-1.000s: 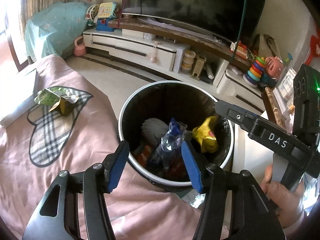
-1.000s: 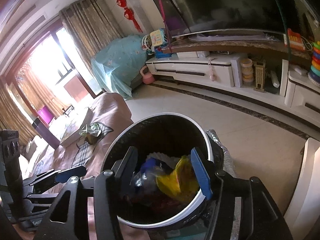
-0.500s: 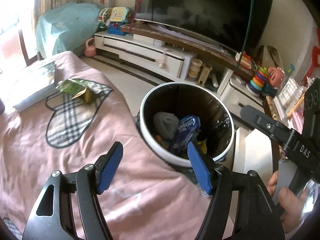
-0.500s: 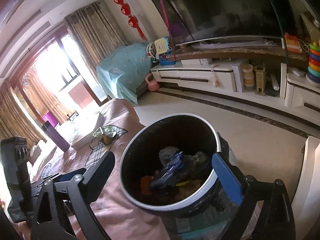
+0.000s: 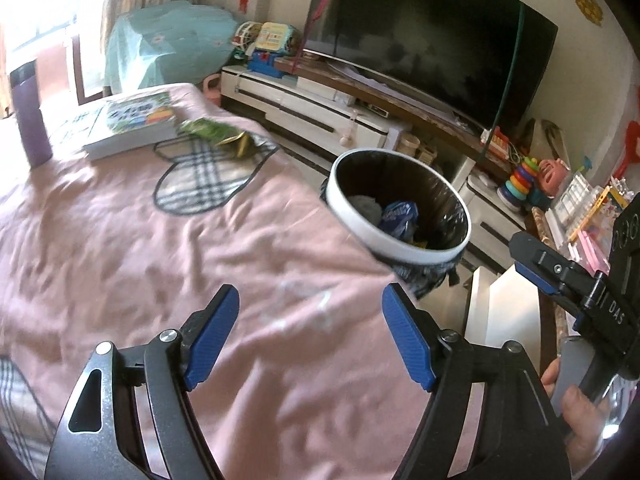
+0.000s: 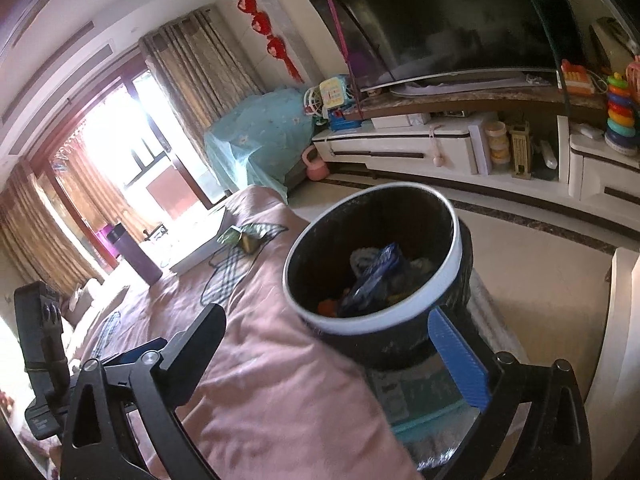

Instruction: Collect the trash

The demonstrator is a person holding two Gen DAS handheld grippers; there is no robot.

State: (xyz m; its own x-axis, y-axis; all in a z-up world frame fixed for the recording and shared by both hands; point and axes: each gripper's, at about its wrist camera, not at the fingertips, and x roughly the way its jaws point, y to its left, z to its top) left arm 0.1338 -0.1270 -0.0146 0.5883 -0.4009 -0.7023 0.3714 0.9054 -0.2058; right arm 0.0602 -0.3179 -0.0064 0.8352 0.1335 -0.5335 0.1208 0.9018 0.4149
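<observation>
Looking along my left hand-held gripper [image 5: 310,336], I see its blue-padded fingers [image 5: 212,336] spread wide with nothing between them, hanging above the pink bedspread [image 5: 120,248]. My right hand-held gripper [image 6: 336,356] is likewise wide apart and carries nothing; it sits just in front of the trash bin [image 6: 456,256], with its blue-padded finger down beside the bin's dark outer wall. I cannot tell whether it touches the wall.

The trash bin [image 5: 348,208] stands right against the edge of the bed, white-rimmed and lined in black. Inside it I can make out a blue wrapper [image 5: 398,216], a grey crumpled wad [image 5: 366,206] and something orange [image 6: 326,306] low down.

Farther up the bed, a green and gold snack wrapper [image 5: 218,136] lies on the plaid heart patch [image 5: 204,180] sewn into the bedspread. It is well apart from both grippers. Just beside it lies a thick book [image 5: 132,124], and beyond the book stands a purple bottle [image 5: 30,112].

Across the floor runs a low white TV cabinet [image 6: 400,148] with a large dark television [image 5: 432,44] above it and a stacking-ring toy [image 5: 520,180] at its right end.
</observation>
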